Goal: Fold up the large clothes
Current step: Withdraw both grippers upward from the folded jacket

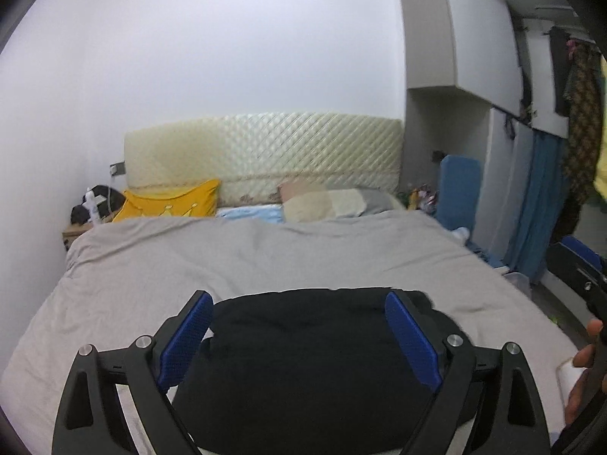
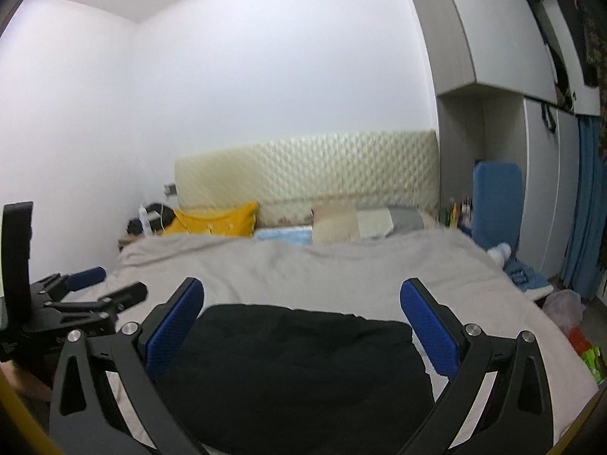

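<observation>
A black garment lies on the bed's pale grey-beige cover. Behind the bed stands a cream headboard with a diamond quilted pattern. Against the headboard leans a yellow pillow, beside a light blue one. Each hand-held gripper has black arms and blue textured pads.

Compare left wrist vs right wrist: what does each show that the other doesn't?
Left wrist only: the person's hand at the right edge. Right wrist only: the left gripper seen from the side, and a plastic bag on the floor. Both: the black garment on the grey bed cover, the yellow pillow, the quilted headboard, and open blue-padded fingers.
</observation>
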A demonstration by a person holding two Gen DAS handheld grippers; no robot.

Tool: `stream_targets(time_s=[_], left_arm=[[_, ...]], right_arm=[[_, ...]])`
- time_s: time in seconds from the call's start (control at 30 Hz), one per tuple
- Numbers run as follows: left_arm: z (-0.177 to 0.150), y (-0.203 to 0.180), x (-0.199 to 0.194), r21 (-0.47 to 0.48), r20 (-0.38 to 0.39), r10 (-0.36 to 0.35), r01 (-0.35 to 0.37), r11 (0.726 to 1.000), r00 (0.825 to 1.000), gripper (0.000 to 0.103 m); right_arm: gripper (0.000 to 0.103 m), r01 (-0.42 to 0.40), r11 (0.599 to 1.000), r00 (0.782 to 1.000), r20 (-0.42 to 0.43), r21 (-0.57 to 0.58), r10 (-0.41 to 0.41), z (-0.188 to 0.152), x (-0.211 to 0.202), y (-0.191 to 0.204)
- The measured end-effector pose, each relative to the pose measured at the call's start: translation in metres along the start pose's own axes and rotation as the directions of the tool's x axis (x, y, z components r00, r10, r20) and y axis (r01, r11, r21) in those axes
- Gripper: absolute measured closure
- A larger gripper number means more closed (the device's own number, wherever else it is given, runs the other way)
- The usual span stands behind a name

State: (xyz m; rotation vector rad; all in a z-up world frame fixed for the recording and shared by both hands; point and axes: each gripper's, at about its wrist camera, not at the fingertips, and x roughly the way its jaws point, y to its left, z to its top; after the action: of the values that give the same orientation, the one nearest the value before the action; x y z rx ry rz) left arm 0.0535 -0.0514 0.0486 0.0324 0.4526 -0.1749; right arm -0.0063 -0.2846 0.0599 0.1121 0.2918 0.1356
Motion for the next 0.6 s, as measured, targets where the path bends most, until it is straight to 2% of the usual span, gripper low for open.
stream_targets(time_s=[0.13,0.2,0.37,0.53,0.6], left_arm=[[-0.002,-0.015,-0.04,0.025,0.045,-0.012,0.011,1.0,0.999,0.01],[-0.007,-0.017,-0.058,0.009,0.055,-0.014,0.013,1.0,0.998,0.009],[-0.022,-0.015,-0.082,-0.039,0.021,-0.056,0.057,0.998,0.998,0.008],[-0.041,-0.014,-0.091,-0.021,-0.003,-0.002,0.002,1.0,1.0,0.008],[-0.049,-0.012,-0.093,-0.033,-0.012,-0.004,0.003,0.999,1.0,0.008]], right_arm=[[0.0,-0.01,0.999,1.0,0.015,-0.032,0.011,-0.003,-0.025,0.018],[0.0,-0.033,0.999,0.999,0.018,-0.041,0.034,-0.004,-0.037,0.025],[0.0,-0.052,0.998,0.997,0.049,-0.047,0.054,-0.009,-0.068,0.04],[0.0,-0.068,0.998,0.997,0.024,-0.009,0.068,-0.03,-0.083,0.046],[0.0,-0.068,0.998,0.998,0.007,-0.011,0.068,-0.04,-0.085,0.049]])
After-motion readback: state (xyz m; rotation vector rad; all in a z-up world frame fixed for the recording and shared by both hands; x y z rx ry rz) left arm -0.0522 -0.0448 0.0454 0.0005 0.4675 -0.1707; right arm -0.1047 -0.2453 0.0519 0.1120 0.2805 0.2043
